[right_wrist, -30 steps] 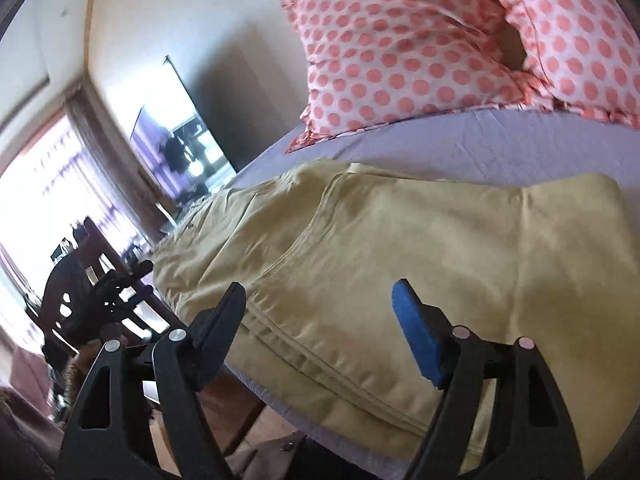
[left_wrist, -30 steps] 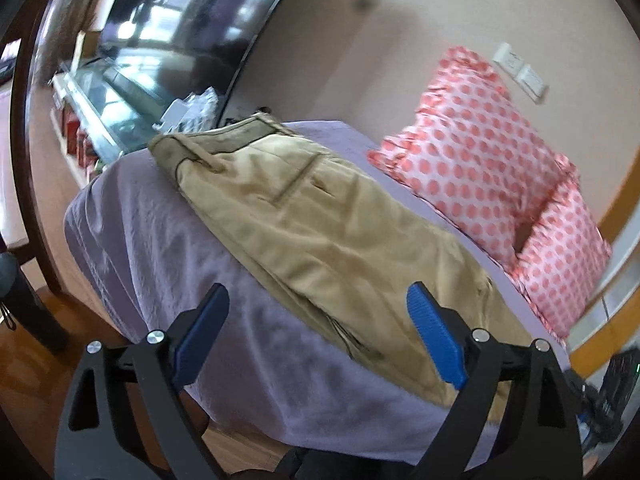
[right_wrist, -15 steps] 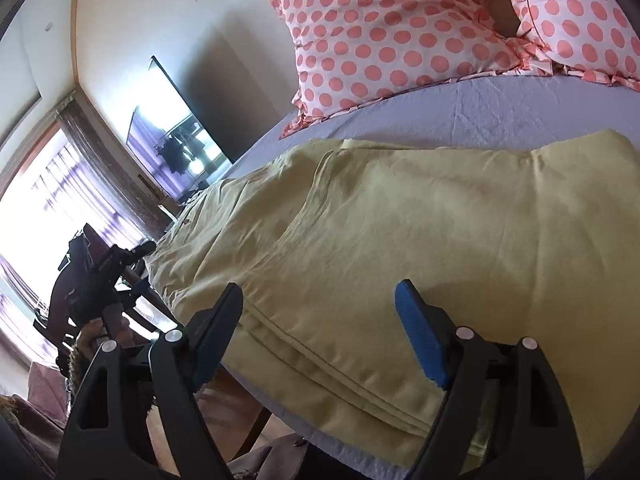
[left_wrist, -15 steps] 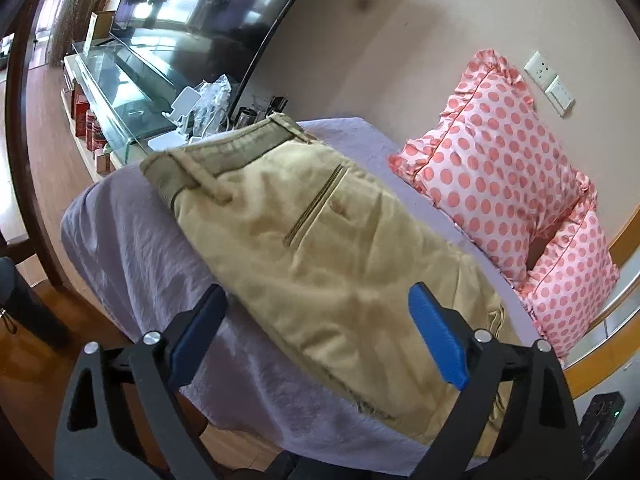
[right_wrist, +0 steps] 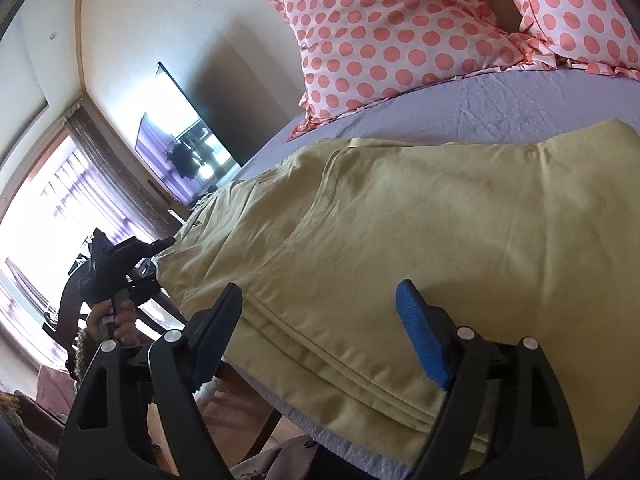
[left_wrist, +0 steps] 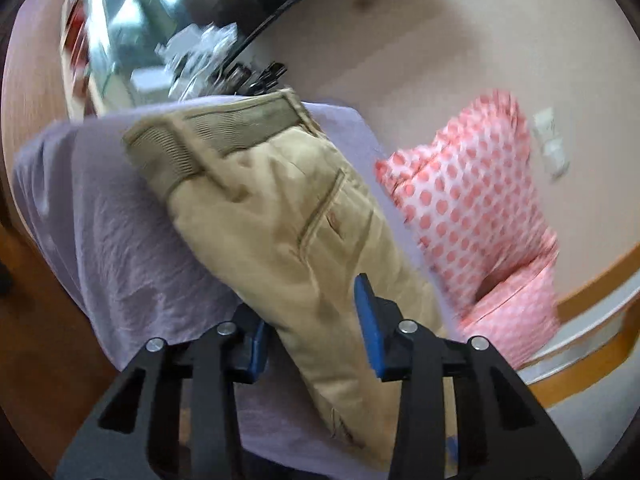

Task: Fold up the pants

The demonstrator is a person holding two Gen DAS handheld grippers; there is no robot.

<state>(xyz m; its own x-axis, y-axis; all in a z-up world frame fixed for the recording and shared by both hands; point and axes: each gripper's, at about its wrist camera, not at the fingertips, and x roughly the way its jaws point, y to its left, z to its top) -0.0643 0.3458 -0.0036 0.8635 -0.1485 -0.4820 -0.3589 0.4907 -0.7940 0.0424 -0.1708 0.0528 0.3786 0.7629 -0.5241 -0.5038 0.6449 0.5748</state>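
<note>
Tan pants (left_wrist: 280, 216) lie folded on a lilac sheet (left_wrist: 112, 240), waistband toward the far end. In the left wrist view my left gripper (left_wrist: 312, 320) straddles the near edge of the pants, its blue pads half closed on either side of the cloth fold. In the right wrist view the same pants (right_wrist: 420, 232) spread across the sheet (right_wrist: 500, 108). My right gripper (right_wrist: 320, 320) is open over their near edge, touching nothing. The left gripper (right_wrist: 116, 260) shows there too, at the far left end of the pants.
Two pink polka-dot pillows (right_wrist: 400, 32) lean on the wall behind the pants and also show in the left wrist view (left_wrist: 472, 208). A television (right_wrist: 180, 148) and a bright window (right_wrist: 48, 208) stand beyond the far end. A wooden floor (left_wrist: 36, 320) lies below the edge.
My left gripper has moved in onto the near edge of the pants and its jaws have narrowed around the cloth. My right gripper has stayed open and barely shifted.
</note>
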